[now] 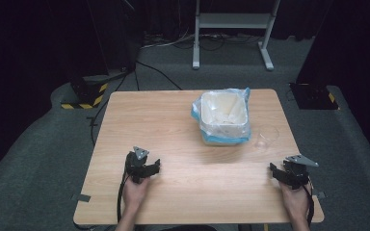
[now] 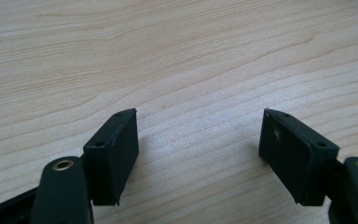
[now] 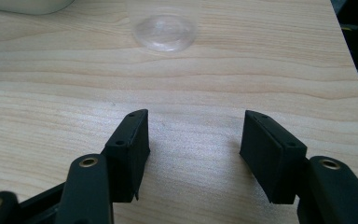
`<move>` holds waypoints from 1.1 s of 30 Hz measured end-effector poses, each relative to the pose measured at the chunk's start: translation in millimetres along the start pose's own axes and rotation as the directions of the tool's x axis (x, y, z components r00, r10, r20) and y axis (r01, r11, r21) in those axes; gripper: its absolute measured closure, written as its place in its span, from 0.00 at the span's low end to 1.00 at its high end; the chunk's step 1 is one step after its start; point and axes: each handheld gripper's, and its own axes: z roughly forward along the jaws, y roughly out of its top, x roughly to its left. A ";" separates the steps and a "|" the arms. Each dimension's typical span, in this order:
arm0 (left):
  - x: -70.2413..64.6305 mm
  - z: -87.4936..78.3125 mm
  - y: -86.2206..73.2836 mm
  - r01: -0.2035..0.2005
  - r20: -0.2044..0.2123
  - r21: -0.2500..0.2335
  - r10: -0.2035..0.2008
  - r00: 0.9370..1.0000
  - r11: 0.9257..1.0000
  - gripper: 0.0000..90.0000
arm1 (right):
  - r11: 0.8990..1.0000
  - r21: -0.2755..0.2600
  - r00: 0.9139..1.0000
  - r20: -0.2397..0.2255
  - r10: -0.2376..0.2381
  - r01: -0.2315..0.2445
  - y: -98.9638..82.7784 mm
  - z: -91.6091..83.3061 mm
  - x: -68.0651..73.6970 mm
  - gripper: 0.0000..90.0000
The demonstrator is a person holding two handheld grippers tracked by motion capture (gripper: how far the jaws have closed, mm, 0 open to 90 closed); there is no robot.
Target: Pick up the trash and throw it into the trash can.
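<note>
A white bin [image 1: 223, 118] lined with a clear and blue plastic bag stands on the far right half of the wooden table [image 1: 164, 139]. A clear plastic cup [image 1: 269, 136] stands just right of it; its base [image 3: 165, 28] lies ahead of my right gripper. My left gripper [image 1: 147, 166] rests near the table's front left, open, with bare wood between its jaws [image 2: 198, 135]. Held near the front right corner, my right gripper [image 1: 284, 173] is open too, nothing between its pads [image 3: 193, 140].
The table's right edge [image 3: 354, 60] runs close beside the right gripper. Beyond the table are a grey floor, cables, a white stand frame [image 1: 231, 29] and black bases with yellow-black tape [image 1: 84, 94].
</note>
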 end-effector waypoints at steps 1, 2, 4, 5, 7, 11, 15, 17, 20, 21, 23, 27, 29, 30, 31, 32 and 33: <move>0.0 0.0 0.0 0.000 0.000 0.000 0.000 1.000 1.000 0.31 | 1.000 0.000 1.000 0.000 0.000 0.000 0.0 0.0 0.0 0.46; 0.0 0.0 0.0 0.000 0.000 0.000 0.000 1.000 1.000 0.31 | 1.000 0.000 1.000 0.000 0.000 0.000 0.0 0.0 0.0 0.46; 0.0 0.0 0.0 0.000 0.000 0.000 0.000 1.000 1.000 0.31 | 1.000 0.000 1.000 0.000 0.000 0.000 0.0 0.0 0.0 0.46; 0.0 0.0 0.0 0.000 0.000 0.000 0.000 1.000 1.000 0.31 | 1.000 0.000 1.000 0.000 0.000 0.000 0.0 0.0 0.0 0.46; 0.0 0.0 0.0 0.000 0.000 0.000 0.000 1.000 1.000 0.31 | 1.000 0.000 1.000 0.000 0.000 0.000 0.0 0.0 0.0 0.46; 0.0 0.0 0.0 0.000 0.000 0.000 0.000 1.000 1.000 0.31 | 1.000 0.000 1.000 0.000 0.001 -0.001 0.0 0.0 0.1 0.46; 0.0 0.0 0.0 0.000 0.000 0.000 0.000 1.000 1.000 0.31 | 1.000 0.000 1.000 0.001 0.000 0.000 0.0 0.0 0.1 0.46; 0.0 0.0 0.0 0.000 0.000 0.000 0.000 1.000 1.000 0.31 | 1.000 0.000 1.000 0.000 -0.001 0.001 0.0 -0.1 0.3 0.47; 0.0 0.0 0.1 0.000 0.000 0.000 0.000 1.000 1.000 0.31 | 1.000 -0.002 1.000 0.000 -0.004 0.004 -0.1 -0.1 0.3 0.47; 0.0 0.0 0.1 0.000 0.000 0.000 0.000 1.000 1.000 0.31 | 1.000 -0.002 1.000 0.000 -0.003 0.003 -0.1 -0.1 0.3 0.47; 0.0 0.0 0.1 0.001 0.000 0.000 -0.001 1.000 1.000 0.31 | 1.000 -0.002 1.000 0.001 -0.002 0.002 -0.2 -0.1 0.4 0.47; 0.0 0.0 0.1 0.001 0.000 0.000 -0.001 1.000 1.000 0.31 | 1.000 -0.001 1.000 0.001 0.002 -0.002 -0.1 -0.2 0.6 0.47; 0.0 0.1 0.1 0.001 0.000 0.000 -0.001 1.000 1.000 0.31 | 1.000 0.000 1.000 -0.002 0.003 -0.003 0.0 -0.3 0.5 0.48; 0.0 0.1 0.2 0.001 0.000 0.000 -0.001 1.000 1.000 0.31 | 1.000 0.000 1.000 -0.002 0.003 -0.003 0.0 -0.4 0.4 0.48; 0.0 0.1 0.2 0.001 0.000 0.000 -0.001 1.000 1.000 0.31 | 1.000 0.000 1.000 -0.002 0.003 -0.003 0.0 -0.4 0.4 0.48; 0.0 0.1 0.1 0.001 0.000 0.000 -0.001 1.000 1.000 0.31 | 1.000 -0.002 1.000 -0.004 0.001 -0.001 -0.1 -0.5 0.3 0.48; 0.0 0.1 0.2 0.001 0.000 0.000 -0.001 1.000 1.000 0.31 | 1.000 -0.003 1.000 -0.006 0.003 -0.003 -0.1 -0.6 0.4 0.49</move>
